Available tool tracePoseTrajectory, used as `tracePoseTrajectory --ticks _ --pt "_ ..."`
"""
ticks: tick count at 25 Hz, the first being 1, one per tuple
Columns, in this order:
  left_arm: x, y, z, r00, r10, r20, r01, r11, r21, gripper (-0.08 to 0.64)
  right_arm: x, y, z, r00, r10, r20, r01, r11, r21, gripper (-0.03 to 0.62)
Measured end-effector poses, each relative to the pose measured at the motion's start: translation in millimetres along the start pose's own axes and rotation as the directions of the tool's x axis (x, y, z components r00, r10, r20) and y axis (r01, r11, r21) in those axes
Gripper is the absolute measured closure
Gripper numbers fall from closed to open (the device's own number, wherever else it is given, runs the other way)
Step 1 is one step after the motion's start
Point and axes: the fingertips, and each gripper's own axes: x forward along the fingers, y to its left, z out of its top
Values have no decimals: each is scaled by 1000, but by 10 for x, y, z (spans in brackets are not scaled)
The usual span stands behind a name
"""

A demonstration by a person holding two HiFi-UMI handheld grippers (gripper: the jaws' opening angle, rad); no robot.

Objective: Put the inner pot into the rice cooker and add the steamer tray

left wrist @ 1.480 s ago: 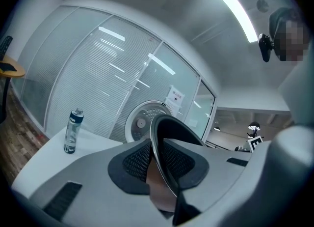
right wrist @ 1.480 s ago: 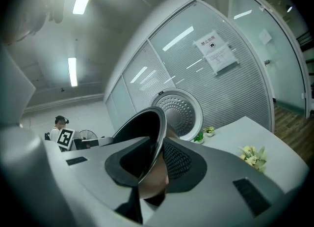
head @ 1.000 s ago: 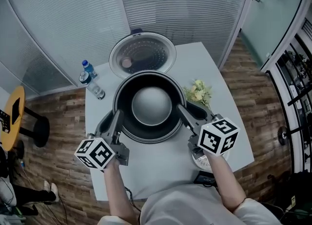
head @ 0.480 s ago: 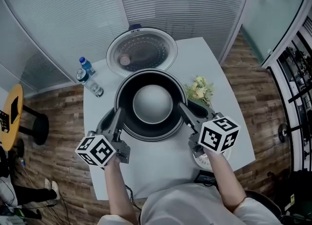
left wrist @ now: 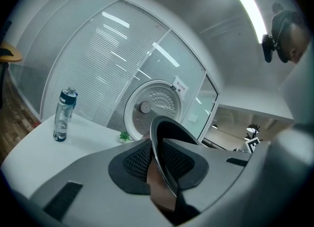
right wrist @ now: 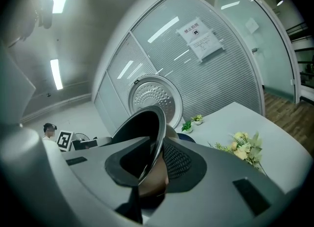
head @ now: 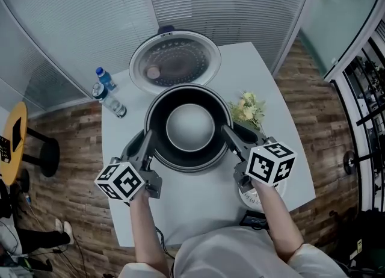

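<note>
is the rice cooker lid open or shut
Open. The lid stands up behind the inner pot, and its dotted underside is in plain sight in the head view and both gripper views.

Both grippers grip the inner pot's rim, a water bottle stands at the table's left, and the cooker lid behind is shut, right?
Not quite: the cooker lid is open, its perforated inside showing in the head view. The left gripper and right gripper do grip the inner pot by its rim, and the water bottle stands at left.

Even cool indoor light; ceiling strip lights glare in fisheye claw views, edges vignetted, close parts blurred.
</note>
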Motion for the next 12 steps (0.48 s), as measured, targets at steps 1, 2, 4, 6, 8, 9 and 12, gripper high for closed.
tracePoseTrajectory --ticks 1,2,4,6,8,9,12 --pt "26 23 -7 1000 1 -4 -1 1000 -2 488 27 -19 -5 1000 -2 -4 2 1000 3 502" --pt "50 48 -16 1000 2 -8 -2 1000 -5 488 53 -37 -12 1000 -4 -8 4 1000 5 502" --pt "79 82 -42 1000 6 -15 -6 1000 -11 489 84 -65 -36 1000 -8 -17 8 1000 12 502" --pt "94 96 -66 1000 9 -20 -9 1000 -14 489 95 -89 -63 1000 -10 -25 10 1000 20 502" --pt "119 114 -85 1000 11 -26 -12 1000 -15 489 114 -115 -84 999 -11 -32 12 1000 28 502" --pt "133 127 -96 999 13 -30 -13 1000 -16 489 124 -127 -93 999 -12 -36 13 999 30 502" --pt "164 165 -148 999 20 -47 -21 1000 -17 489 150 -162 -131 999 -15 -48 17 999 34 502"
